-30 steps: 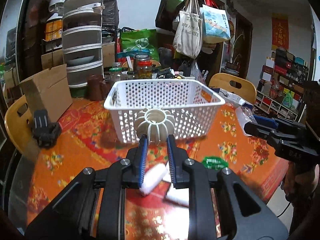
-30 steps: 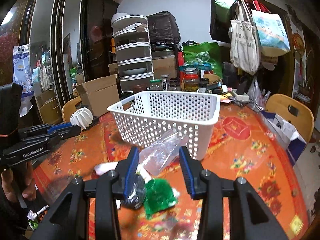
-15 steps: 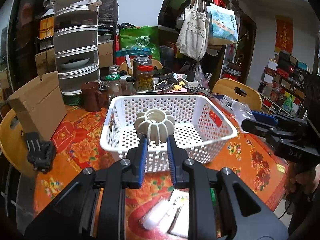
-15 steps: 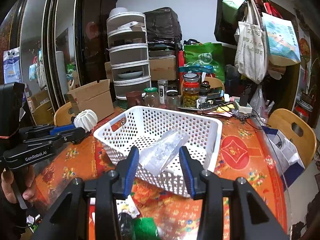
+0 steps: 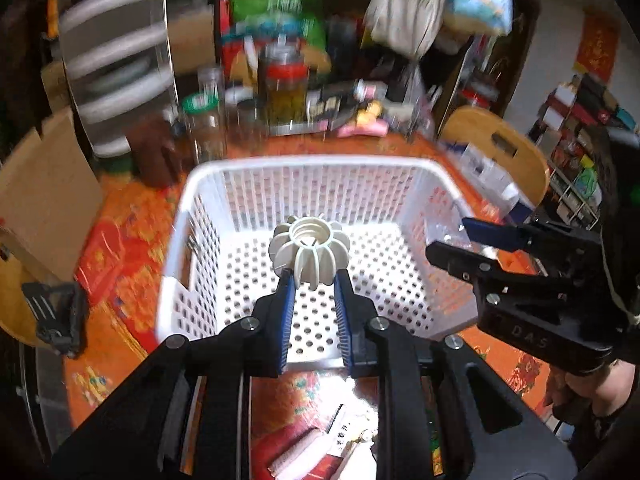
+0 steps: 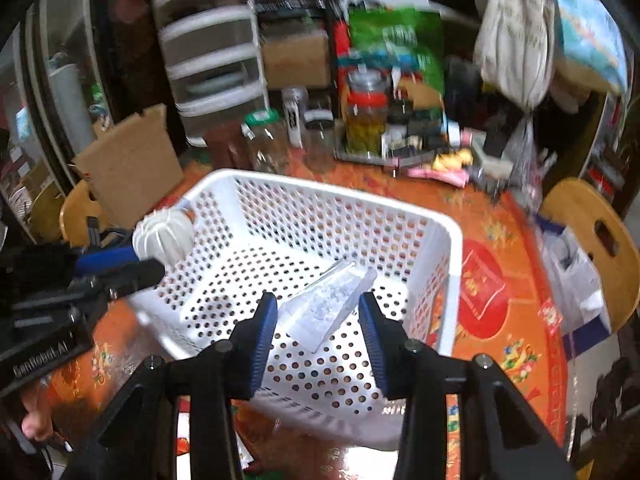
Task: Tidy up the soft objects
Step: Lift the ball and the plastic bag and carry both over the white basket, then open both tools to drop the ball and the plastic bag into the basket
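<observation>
Over the white basket [image 5: 400,168], the left gripper [image 5: 314,280] is pinching a light, squashy ribbed ball [image 5: 310,250] by its lower ribs while, at its 3 o'clock, the right gripper [image 6: 318,314] is clamping a limp, slippery clear bag [image 6: 326,306] near one end.

Both tools have swung from above the table clutter to over the white basket [image 5: 208,184], now tilted downward.

Motion-blurred, perhaps unreadable jars [image 5: 204,128] behind basket [image 5: 308,166]
</observation>
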A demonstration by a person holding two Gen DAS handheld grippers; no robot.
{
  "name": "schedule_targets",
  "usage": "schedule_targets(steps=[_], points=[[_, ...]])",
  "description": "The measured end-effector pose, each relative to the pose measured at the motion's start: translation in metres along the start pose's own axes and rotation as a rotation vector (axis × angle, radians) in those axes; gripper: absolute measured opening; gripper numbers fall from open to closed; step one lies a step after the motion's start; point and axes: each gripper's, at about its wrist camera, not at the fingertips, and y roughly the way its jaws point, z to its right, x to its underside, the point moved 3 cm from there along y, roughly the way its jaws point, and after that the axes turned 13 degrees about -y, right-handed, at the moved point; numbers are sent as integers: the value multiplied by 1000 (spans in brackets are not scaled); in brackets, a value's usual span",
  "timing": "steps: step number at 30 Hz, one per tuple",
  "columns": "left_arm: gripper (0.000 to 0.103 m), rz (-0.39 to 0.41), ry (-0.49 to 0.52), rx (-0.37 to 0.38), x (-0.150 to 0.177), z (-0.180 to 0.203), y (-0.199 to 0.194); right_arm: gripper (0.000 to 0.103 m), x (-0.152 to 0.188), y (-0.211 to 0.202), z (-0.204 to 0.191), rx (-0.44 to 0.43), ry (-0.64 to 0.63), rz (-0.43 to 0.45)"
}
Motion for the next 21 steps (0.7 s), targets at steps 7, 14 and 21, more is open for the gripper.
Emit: schedule_targets(steps=[7, 14, 21], points=[[18, -146, -33, -65, -15, -7, 69, 43, 2, 59, 11, -30, 27, -169], [18, -211, -47, -97, -17, -14, 100, 43, 2, 88, -1, -9, -47, -275], [20, -242, -69, -48, -13, -21, 113, 47, 5, 106, -7, 12, -69, -322]])
